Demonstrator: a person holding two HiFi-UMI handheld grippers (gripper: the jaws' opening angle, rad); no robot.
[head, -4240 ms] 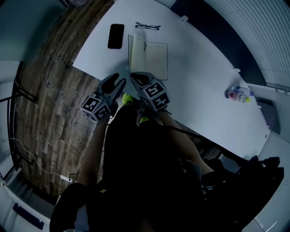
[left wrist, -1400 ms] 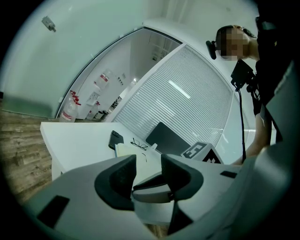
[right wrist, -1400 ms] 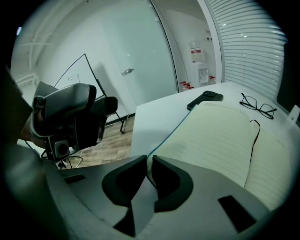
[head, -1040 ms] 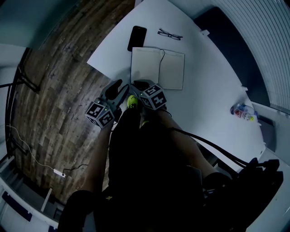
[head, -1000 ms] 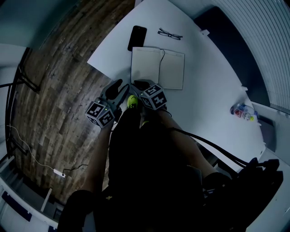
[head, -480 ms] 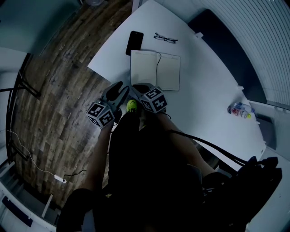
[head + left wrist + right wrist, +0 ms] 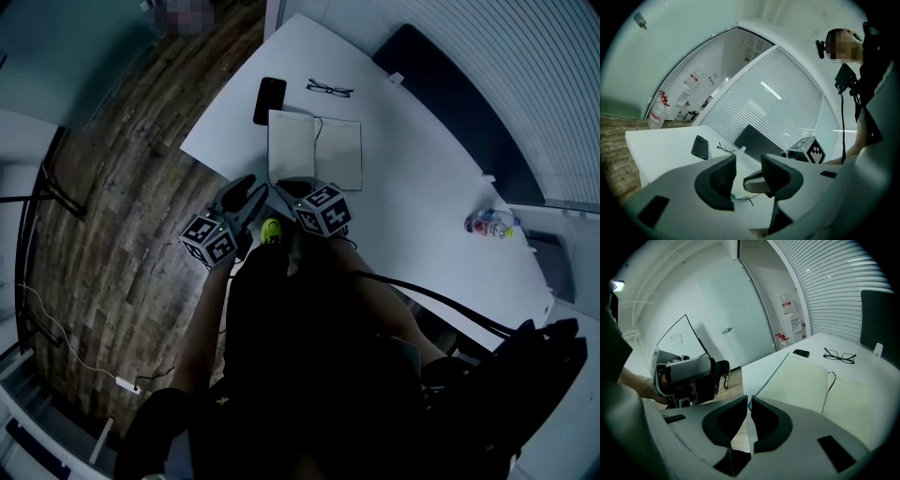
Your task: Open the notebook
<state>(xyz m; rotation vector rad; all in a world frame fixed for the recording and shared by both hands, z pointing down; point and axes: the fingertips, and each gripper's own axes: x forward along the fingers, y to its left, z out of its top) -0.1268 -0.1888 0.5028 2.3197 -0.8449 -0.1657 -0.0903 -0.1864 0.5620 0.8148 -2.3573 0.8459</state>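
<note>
Right hand-held gripper [image 7: 750,401]: its jaws have just been closing and are now sitting almost together, only a thin slit showing, nothing between them. Left hand-held gripper [image 7: 748,161]: jaws are standing apart and are carrying nothing; beyond them only the other gripper and the worktop [image 7: 412,187] are showing. Both are hanging over the near edge of the worktop, close side by side, just short of the notebook [image 7: 314,150]. Change noted: a few seconds back the notebook's left leaf was still standing partly raised; it is now lying flat, both pale pages facing up, spine running near to far, and the right gripper is no longer touching it. Judgement: the opening is looking complete, and the grippers are reading as pulling clear rather than setting up another grasp. Count: two grippers; one notebook, lying near the near-left corner of the worktop; one dark phone [image 7: 269,100] just beyond its left page; one pair of glasses [image 7: 329,90] at the far side of it; one bottle [image 7: 489,225] lying well apart at the right end.
</note>
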